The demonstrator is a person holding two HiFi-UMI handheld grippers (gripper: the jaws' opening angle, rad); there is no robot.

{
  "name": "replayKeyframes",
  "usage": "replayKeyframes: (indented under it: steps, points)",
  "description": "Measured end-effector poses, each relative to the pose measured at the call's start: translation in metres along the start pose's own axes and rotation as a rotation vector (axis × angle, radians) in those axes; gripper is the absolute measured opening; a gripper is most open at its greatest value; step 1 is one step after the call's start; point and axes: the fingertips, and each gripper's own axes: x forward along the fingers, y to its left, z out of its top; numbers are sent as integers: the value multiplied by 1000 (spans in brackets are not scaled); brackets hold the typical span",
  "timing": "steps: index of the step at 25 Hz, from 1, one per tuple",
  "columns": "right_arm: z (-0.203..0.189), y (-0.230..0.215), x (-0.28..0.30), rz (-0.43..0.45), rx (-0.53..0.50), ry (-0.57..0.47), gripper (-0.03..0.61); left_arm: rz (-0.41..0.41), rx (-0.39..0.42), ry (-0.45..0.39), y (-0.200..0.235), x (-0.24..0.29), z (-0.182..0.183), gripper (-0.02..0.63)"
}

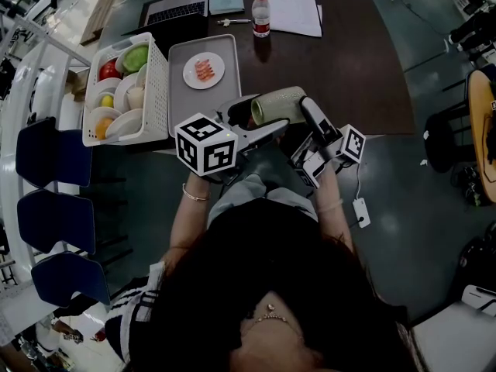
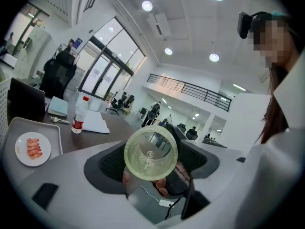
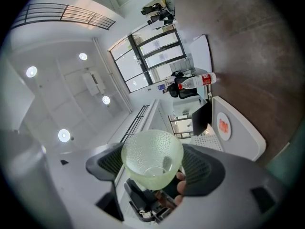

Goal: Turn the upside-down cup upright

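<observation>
Holding the cup: my right gripper (image 3: pixel 152 165) is clenched on the cup (image 1: pixel 280 104), with one pad against each side of it.
Cup attitude: it lies on its side in the air. In the head view the mouth points to 9 o'clock and the base to 3 o'clock.
Cup place: at 12 o'clock from me, over the near edge of the table (image 1: pixel 364 76), between my two grippers.
Left gripper (image 1: pixel 252 122): the jaws are spread wide and released. The cup's rim sits between them, and from that gripper's view I look straight into the cup's mouth. I cannot tell whether a pad brushes the rim.
Tray (image 1: pixel 180 99): on the table at 10 o'clock from the cup, close by.
Plate (image 1: pixel 204 70): white, on the far half of the tray, with pinkish food on it.
Basket (image 1: pixel 161 91): white, against the tray's 9 o'clock side, with bowls and fruit inside.
Bottle (image 1: pixel 261 14): red-capped and upright, at 12 o'clock on the far side of the table.
Laptop (image 1: pixel 177 10): at 9 o'clock from the bottle.
Papers (image 1: pixel 293 8): just beside the bottle, at its 3 o'clock.
</observation>
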Motion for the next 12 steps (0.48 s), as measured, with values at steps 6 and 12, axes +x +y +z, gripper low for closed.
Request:
replayKeyframes:
  steps: [6,12]
  points:
    - [-1,-2,0,15,16,2,382,5,10,4,2,-1,-2,321]
    - [0,-1,-1,37,25,7,382,10,24,-7,1,0,1,319]
